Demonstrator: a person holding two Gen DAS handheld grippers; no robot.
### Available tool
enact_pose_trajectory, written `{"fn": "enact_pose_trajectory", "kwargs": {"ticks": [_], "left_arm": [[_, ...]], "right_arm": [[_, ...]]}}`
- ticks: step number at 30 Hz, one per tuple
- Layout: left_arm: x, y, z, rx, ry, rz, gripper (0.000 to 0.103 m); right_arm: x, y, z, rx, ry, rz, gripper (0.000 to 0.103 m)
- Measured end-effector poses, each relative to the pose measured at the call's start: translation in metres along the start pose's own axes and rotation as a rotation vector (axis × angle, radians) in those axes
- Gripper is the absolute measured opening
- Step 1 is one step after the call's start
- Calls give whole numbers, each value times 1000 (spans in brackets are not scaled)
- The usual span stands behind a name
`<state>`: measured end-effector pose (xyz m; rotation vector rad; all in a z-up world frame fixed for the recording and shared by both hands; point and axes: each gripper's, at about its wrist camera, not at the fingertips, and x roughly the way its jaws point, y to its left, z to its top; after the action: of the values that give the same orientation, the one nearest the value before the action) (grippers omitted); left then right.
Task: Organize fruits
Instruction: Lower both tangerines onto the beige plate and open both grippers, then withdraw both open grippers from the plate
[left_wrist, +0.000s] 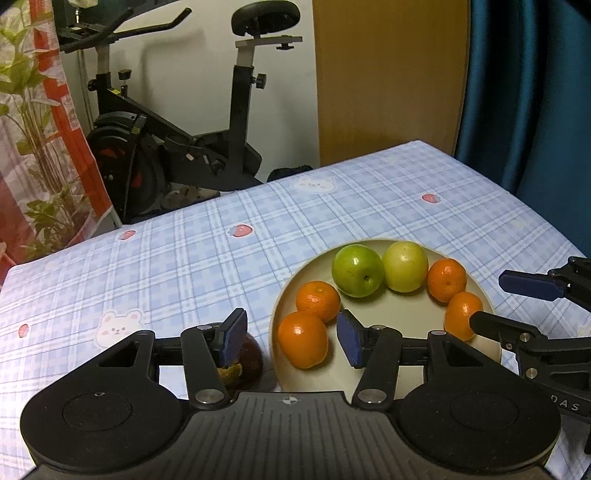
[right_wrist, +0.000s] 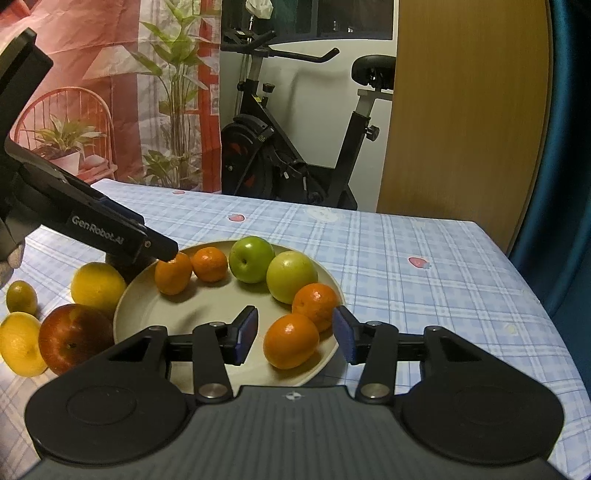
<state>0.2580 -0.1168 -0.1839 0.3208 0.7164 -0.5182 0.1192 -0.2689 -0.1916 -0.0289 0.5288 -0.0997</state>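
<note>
A beige plate (right_wrist: 155, 306) (left_wrist: 388, 306) holds two green apples (right_wrist: 252, 264) (left_wrist: 357, 270) and several mandarins (right_wrist: 291, 340) (left_wrist: 303, 339). My left gripper (left_wrist: 291, 339) is open above the plate's left rim, with one mandarin between its pads, not touching. My right gripper (right_wrist: 294, 335) is open around a mandarin at the plate's near right, pads apart from it. It also shows at the right of the left wrist view (left_wrist: 517, 306). A red apple (right_wrist: 74, 334), two lemons (right_wrist: 98, 286) and a small green citrus (right_wrist: 21, 296) lie on the table left of the plate.
The table has a blue checked cloth (right_wrist: 424, 295). An exercise bike (right_wrist: 280, 147), a wooden panel (right_wrist: 465, 110) and a blue curtain (right_wrist: 569, 147) stand behind it. A dark fruit (left_wrist: 251, 360) lies under my left finger.
</note>
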Motion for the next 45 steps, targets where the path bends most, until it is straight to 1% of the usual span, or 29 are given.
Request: {"fn": "enact_pose_trajectory", "kwargs": {"ticks": [9, 14, 22, 30, 34, 39, 45], "left_arm": [[-30, 22, -4, -38, -39, 6, 56], [-49, 41, -6, -111, -72, 4, 56], [-87, 60, -20, -125, -123, 45, 56], [-122, 76, -34, -139, -157, 71, 56], [-132, 84, -45, -155, -162, 101, 56], [-137, 93, -64, -181, -143, 122, 56], [-136, 101, -79, -211, -121, 117, 56]], "right_arm": [[-15, 7, 0, -5, -18, -2, 48], [-24, 12, 0, -3, -27, 5, 48], [-34, 22, 4, -16, -42, 20, 48], [-41, 46, 8, -31, -56, 71, 48], [-42, 60, 8, -51, -62, 107, 48], [-40, 73, 4, -62, -52, 130, 48], [-35, 81, -3, -69, -30, 144, 48]]}}
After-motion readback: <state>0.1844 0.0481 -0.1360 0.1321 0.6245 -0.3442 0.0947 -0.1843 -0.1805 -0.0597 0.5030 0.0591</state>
